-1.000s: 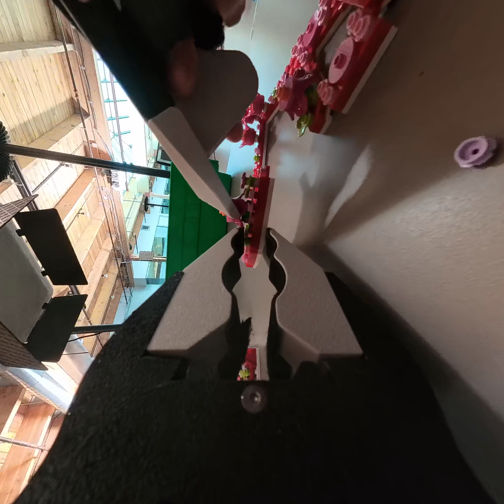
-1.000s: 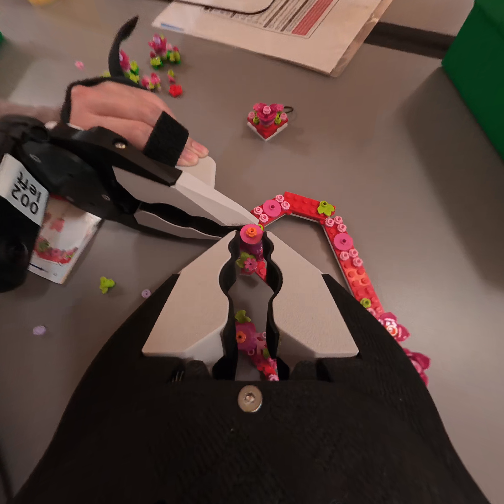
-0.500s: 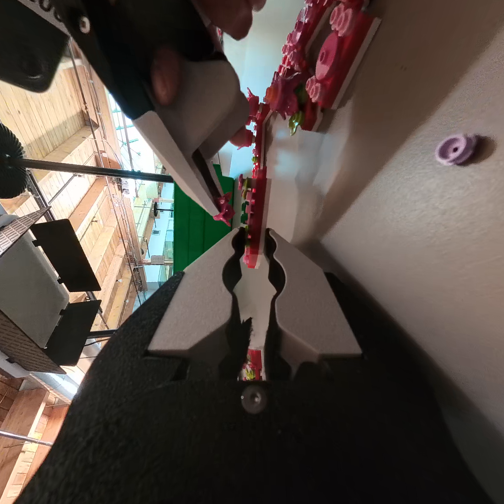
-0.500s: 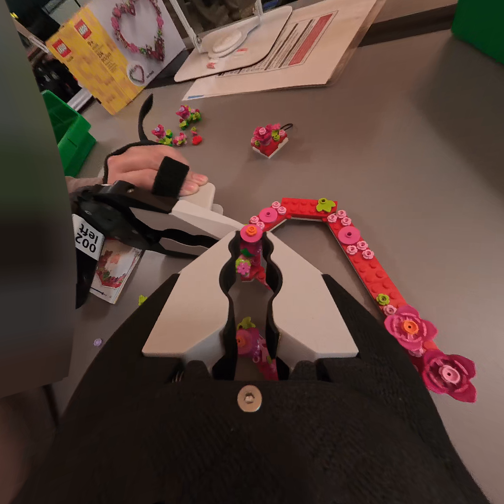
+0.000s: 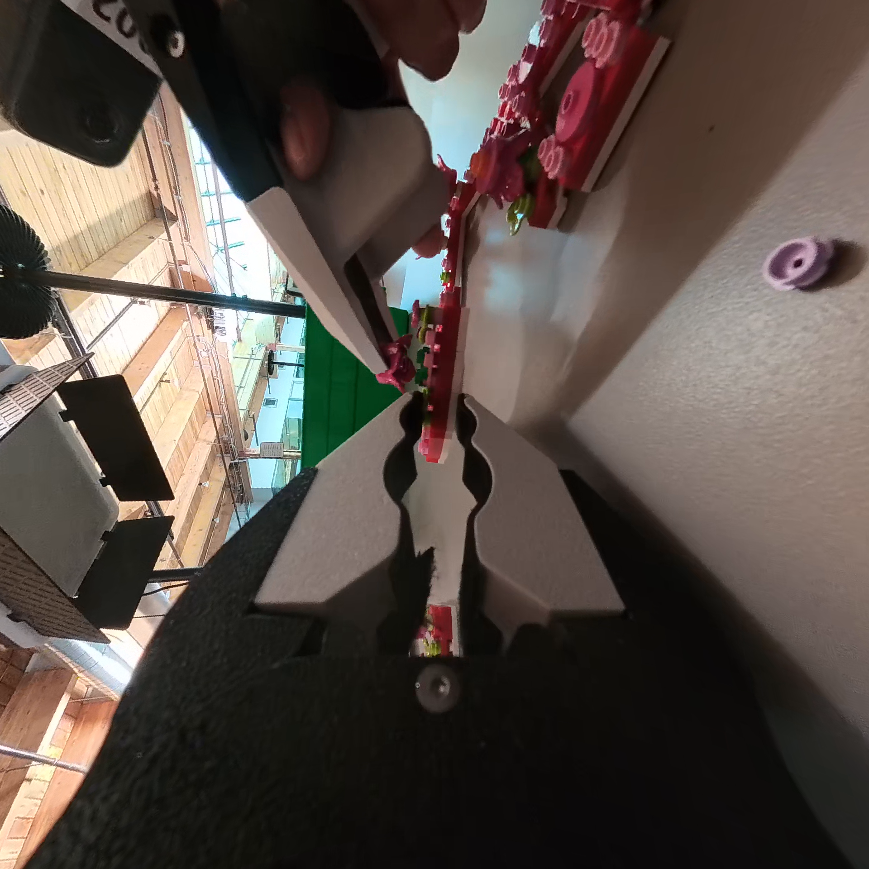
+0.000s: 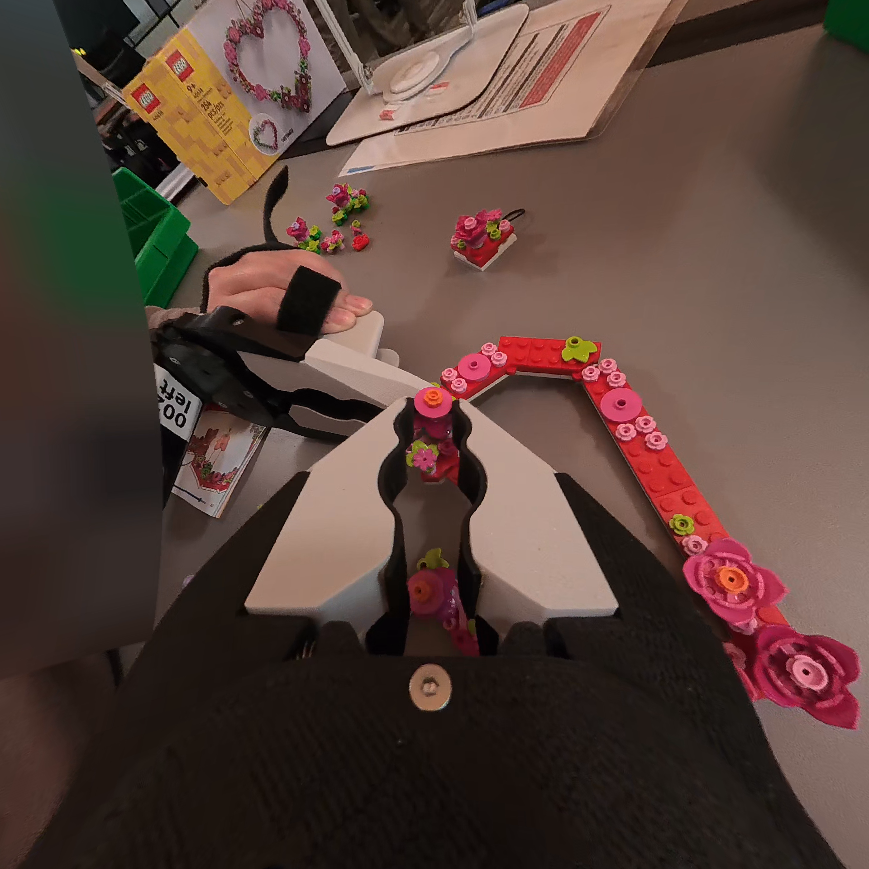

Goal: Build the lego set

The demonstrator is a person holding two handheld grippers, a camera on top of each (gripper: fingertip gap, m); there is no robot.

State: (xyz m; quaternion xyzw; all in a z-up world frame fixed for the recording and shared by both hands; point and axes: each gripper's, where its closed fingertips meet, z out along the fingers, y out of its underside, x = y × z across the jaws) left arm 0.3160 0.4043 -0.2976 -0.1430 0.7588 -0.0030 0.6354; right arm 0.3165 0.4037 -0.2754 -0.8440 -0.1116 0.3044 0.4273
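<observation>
Left gripper [image 5: 437,399] fingers clamp the red heart frame [image 6: 625,437] edge; right gripper [image 6: 432,404] fingers grip a dark-pink flower [image 5: 397,364]

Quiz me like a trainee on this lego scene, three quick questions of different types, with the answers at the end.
1. True or false: the left gripper is shut on one end of the red heart frame.
2. What does the right gripper hold at its tips? A: a pink flower. B: a green leaf. C: nothing.
3. Fill in: the loose lilac round piece lies on the ___.

Key: 1 true; 2 A; 3 table.
</observation>
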